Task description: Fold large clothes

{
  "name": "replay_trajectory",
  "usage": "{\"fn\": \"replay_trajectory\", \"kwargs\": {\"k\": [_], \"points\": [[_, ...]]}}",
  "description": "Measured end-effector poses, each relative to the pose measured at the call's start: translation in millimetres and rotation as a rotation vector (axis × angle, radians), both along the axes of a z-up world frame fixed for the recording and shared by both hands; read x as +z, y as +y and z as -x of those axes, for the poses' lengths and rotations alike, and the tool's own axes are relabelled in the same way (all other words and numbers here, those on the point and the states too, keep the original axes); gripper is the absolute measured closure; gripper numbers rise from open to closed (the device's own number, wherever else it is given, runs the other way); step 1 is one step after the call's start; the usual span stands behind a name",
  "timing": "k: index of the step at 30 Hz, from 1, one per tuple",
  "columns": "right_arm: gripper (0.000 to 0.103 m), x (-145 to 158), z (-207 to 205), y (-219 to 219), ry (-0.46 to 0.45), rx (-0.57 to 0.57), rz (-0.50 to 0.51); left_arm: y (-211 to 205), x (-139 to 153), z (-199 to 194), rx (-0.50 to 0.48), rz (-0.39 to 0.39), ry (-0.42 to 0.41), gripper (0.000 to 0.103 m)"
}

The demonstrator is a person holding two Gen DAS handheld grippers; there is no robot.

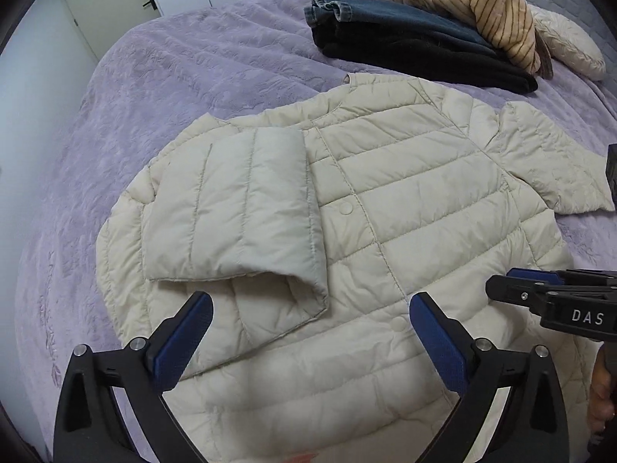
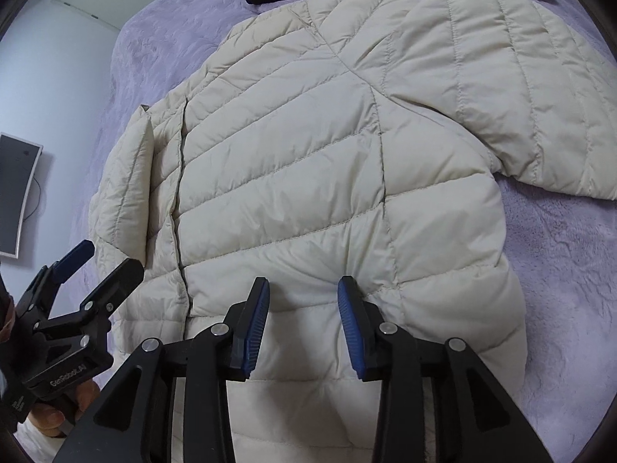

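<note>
A cream quilted puffer jacket (image 1: 385,200) lies front up on the purple bedspread (image 1: 173,77). One sleeve (image 1: 239,208) is folded across its chest; the other sleeve (image 1: 551,162) lies spread out to the right. My left gripper (image 1: 308,332) is open and empty, just above the jacket's lower part near the folded cuff. My right gripper (image 2: 302,320) is open, its pads resting on the jacket (image 2: 308,162) near the hem, with a little fabric puckered between them. The spread sleeve (image 2: 520,88) shows at upper right there.
Folded dark clothes (image 1: 405,46) with a striped beige garment (image 1: 482,11) on top sit at the bed's far side, beside a cream pillow (image 1: 570,42). White doors (image 1: 115,0) and a wall stand beyond the bed. A monitor (image 2: 15,193) is at left.
</note>
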State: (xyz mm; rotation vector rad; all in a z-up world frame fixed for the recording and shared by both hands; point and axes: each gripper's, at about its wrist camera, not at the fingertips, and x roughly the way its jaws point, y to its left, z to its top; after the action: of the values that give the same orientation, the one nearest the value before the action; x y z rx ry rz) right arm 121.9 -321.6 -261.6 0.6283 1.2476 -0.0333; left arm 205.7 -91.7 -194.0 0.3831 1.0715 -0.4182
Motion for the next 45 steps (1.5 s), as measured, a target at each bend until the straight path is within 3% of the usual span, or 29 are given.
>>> {"fn": "replay_trajectory", "kwargs": {"k": [4,6,7,11,15,20,21,22,23,24,29,32,35,40,43,45], "points": [[0.048,21.3,-8.0,16.9,-0.014,0.049,0.112,43.5,22.8,1.7,0.104,0.07,-0.073,0.001],[0.027,42.2,-17.9,37.8,-0.078,0.11,0.198,73.1,29.9,-8.3,0.204,0.07,-0.118,0.001],[0.024,52.8,-25.0,52.5,-0.119,0.153,0.242,88.7,30.6,-16.1,0.255,0.061,-0.134,0.001],[0.023,77.4,-58.3,124.3,-0.222,0.373,0.443,143.2,16.1,-55.5,0.45,-0.002,-0.131,0.001],[0.023,73.8,-86.0,189.9,-0.289,0.56,0.606,175.9,-13.5,-86.6,0.573,-0.045,-0.105,0.001],[0.024,39.6,-106.3,231.2,-0.259,0.65,0.87,184.3,-48.9,-96.6,0.596,-0.065,-0.043,0.001],[0.034,36.5,-108.5,229.9,-0.246,0.631,0.888,183.6,-53.3,-94.2,0.591,-0.072,-0.043,0.001],[0.048,36.1,-110.2,223.2,-0.236,0.6,0.873,181.8,-56.3,-92.9,0.585,-0.076,-0.043,0.001],[0.083,37.2,-110.1,213.9,-0.223,0.555,0.842,181.0,-58.9,-92.8,0.582,-0.079,-0.043,0.001],[0.088,39.9,-110.6,202.7,-0.217,0.498,0.802,180.5,-60.4,-92.5,0.58,-0.078,-0.042,0.001],[0.088,42.4,-93.1,115.0,-0.171,0.142,0.371,179.7,-64.7,-95.3,0.568,-0.075,-0.035,0.001],[0.088,22.4,-69.6,64.9,-0.134,-0.079,0.084,180.8,-66.8,-98.7,0.557,-0.078,-0.034,0.001],[0.088,1.2,-48.9,31.0,-0.103,-0.236,-0.099,178.0,-66.4,-97.5,0.548,-0.088,-0.037,0.001],[0.088,-14.5,-19.7,-1.8,-0.059,-0.394,-0.202,177.9,-66.6,-98.2,0.545,-0.102,-0.037,0.001],[0.088,-12.2,-9.3,-7.6,-0.04,-0.407,-0.21,178.6,-60.9,-97.4,0.542,-0.1,-0.035,0.001],[0.087,3.1,-8.9,-5.6,-0.084,-0.362,-0.162,180.7,-51.5,-94.9,0.539,-0.08,-0.049,0.001]]}}
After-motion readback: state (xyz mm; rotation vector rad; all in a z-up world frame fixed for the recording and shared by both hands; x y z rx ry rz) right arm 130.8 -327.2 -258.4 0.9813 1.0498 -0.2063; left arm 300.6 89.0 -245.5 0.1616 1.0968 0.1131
